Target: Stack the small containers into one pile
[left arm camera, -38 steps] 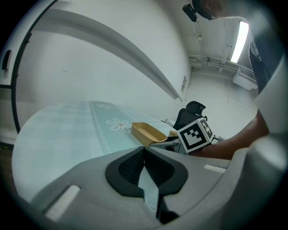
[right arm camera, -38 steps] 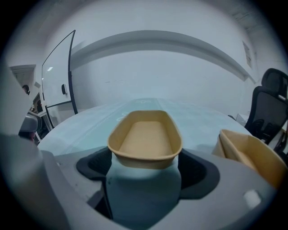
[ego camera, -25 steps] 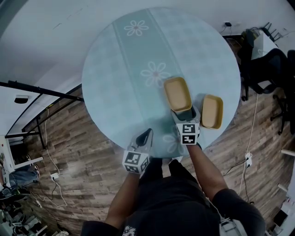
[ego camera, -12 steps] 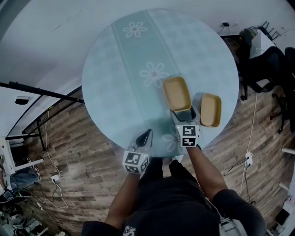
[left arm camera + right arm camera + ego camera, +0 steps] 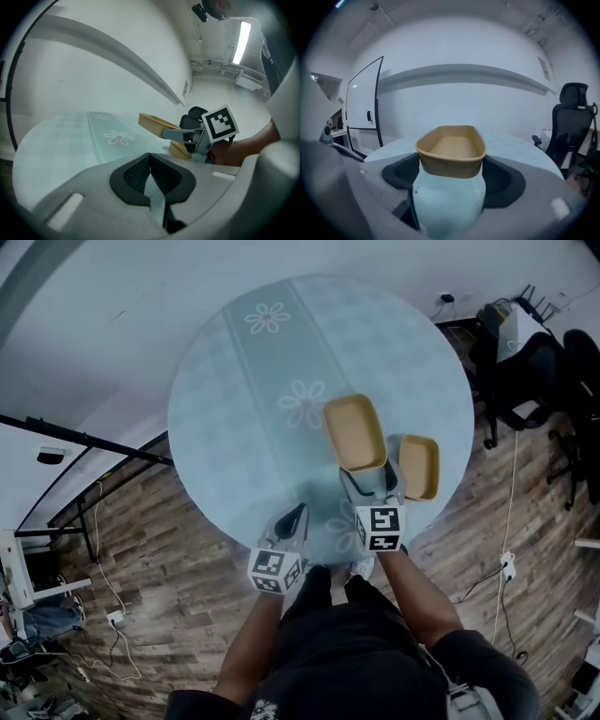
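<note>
- On round table (image 5: 234,399), by its right edge, second tan container (image 5: 418,467) rests.
- First tan container (image 5: 355,432) is up off the tabletop, just left of the second.
- Right gripper (image 5: 370,474): jaws wide, clamped on first container's near end.
- Left gripper (image 5: 296,515): jaws together, empty.

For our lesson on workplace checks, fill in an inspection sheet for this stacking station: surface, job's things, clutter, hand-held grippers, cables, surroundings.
Surface: round table under a pale flowered cloth.
Job's things: two tan containers, not yet stacked. The held container is raised between the right jaws; the second container lies on the cloth beside it.
Clutter: nothing seen on the table.
Grippers: right hand-held gripper shut on the held container's near end. Left hand-held gripper shut and empty, at the table's near edge.
Cables: right floor cable; left floor cable.
Surroundings: wooden floor, office chair, black frame.
</note>
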A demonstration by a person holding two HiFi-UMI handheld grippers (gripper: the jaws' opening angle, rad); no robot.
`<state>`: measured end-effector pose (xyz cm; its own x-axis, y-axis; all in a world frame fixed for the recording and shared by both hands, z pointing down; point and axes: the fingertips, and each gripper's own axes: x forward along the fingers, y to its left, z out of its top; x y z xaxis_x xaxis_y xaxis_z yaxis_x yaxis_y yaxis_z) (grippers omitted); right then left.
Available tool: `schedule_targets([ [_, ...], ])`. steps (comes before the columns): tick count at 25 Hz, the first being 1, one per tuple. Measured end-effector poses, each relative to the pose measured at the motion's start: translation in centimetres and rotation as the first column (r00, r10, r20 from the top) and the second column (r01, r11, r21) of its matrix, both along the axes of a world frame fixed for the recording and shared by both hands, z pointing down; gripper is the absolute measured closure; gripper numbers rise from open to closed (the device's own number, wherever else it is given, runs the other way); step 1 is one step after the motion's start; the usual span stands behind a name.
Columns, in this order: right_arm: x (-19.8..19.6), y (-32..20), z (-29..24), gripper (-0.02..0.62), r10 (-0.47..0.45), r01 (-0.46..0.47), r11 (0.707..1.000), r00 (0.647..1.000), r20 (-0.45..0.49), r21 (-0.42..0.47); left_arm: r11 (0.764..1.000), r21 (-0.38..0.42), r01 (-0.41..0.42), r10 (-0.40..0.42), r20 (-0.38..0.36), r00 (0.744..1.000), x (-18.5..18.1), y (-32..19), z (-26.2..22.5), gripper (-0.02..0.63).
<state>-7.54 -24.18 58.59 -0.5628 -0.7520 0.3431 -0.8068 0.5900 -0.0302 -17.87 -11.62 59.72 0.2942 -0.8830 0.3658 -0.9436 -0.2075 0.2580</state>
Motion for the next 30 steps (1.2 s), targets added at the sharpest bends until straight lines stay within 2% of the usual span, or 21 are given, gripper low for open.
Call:
schedule_targets([
  [4,1.1,0.1,-2.5,0.172,0.027,-0.028,0.999,0.999,0.022,0.034,0.999,0.031,-0.016,0.015,0.011,1.000,0.1,-0.9,-1.5,0.601],
  [11,5.4,0.3,-4.6,0.172,0.112,-0.113,0.992,0.994,0.016,0.064,0.996,0.066,-0.062,0.060,0.021,0.998,1.6,-2.0,-3.3,0.601],
  [22,13.9,1.0,-4.0,0.172,0.289,-0.287,0.957,0.957,-0.018,0.050,0.980,0.066,-0.186,0.184,0.023,0.983,7.1,-3.2,-3.6,0.601],
  [30,16.5,2.1,-1.9,0.172,0.336,-0.335,0.942,0.940,-0.052,0.024,0.969,0.050,-0.242,0.241,0.021,0.970,9.3,-3.1,-2.9,0.601],
])
